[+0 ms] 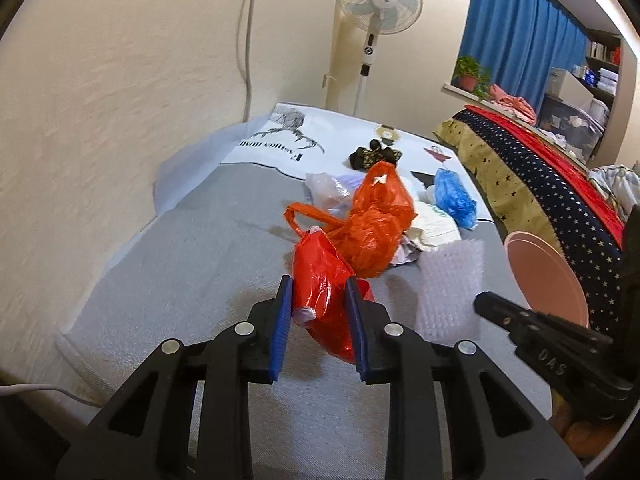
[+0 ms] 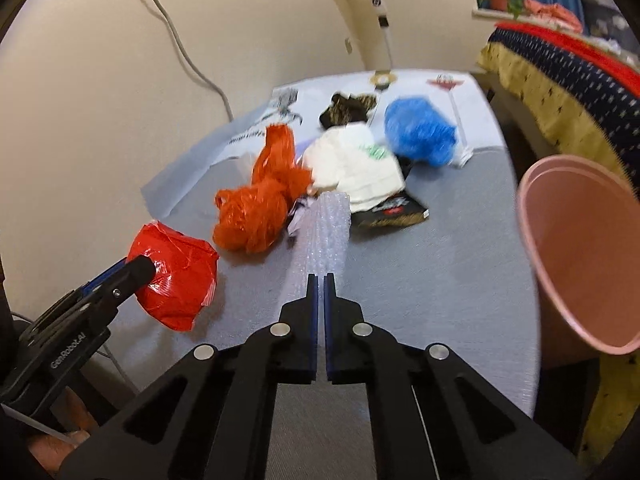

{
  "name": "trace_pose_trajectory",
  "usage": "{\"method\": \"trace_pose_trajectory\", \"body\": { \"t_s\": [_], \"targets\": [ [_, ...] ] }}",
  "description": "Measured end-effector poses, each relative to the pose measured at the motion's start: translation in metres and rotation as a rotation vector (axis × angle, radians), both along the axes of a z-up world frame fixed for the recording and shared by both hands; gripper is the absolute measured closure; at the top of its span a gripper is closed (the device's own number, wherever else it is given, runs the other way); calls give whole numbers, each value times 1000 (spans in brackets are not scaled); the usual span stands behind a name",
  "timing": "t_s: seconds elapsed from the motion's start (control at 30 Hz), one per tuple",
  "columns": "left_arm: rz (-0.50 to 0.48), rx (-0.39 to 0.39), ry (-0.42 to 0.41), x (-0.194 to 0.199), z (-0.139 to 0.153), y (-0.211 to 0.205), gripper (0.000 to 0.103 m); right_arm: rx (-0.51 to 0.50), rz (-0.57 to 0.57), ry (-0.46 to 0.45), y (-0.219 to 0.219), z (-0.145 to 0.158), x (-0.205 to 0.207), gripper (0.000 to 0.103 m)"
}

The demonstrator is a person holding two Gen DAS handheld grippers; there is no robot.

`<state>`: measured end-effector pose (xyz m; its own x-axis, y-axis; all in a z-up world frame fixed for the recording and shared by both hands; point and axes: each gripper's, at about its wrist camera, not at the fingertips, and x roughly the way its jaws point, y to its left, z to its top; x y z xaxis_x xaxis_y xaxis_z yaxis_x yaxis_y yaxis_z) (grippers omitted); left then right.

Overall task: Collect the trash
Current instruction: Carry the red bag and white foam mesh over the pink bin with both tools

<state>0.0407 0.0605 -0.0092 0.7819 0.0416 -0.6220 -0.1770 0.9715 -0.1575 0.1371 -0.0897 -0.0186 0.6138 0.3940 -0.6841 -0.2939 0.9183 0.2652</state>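
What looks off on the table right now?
The pink bin at the table's right edge is tipped, with its mouth facing sideways rather than upright. Otherwise just loose trash: orange bag, blue bag, bubble wrap. The left gripper holds a red bag.

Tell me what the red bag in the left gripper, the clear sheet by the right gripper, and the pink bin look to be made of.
Red bag: thin glossy plastic film, judging by its sharp crinkles and bright highlights.
Clear sheet: bubble wrap, apparently; translucent plastic with rows of small raised bubbles.
Pink bin: probably rigid moulded plastic; a smooth matte wall with an even rolled rim.
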Motion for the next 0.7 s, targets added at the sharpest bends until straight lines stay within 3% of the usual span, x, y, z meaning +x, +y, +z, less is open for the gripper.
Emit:
{"method": "trace_pose_trajectory", "body": {
  "t_s": [0.4, 0.7],
  "targets": [
    [-57, 23, -70, -20, 24, -21, 77, -114, -61, -145, -36, 59, -41, 101],
    [-145, 35, -133, -23, 56, -50, 77, -143, -152, -199, -81, 109, -54, 101]
  ]
}}
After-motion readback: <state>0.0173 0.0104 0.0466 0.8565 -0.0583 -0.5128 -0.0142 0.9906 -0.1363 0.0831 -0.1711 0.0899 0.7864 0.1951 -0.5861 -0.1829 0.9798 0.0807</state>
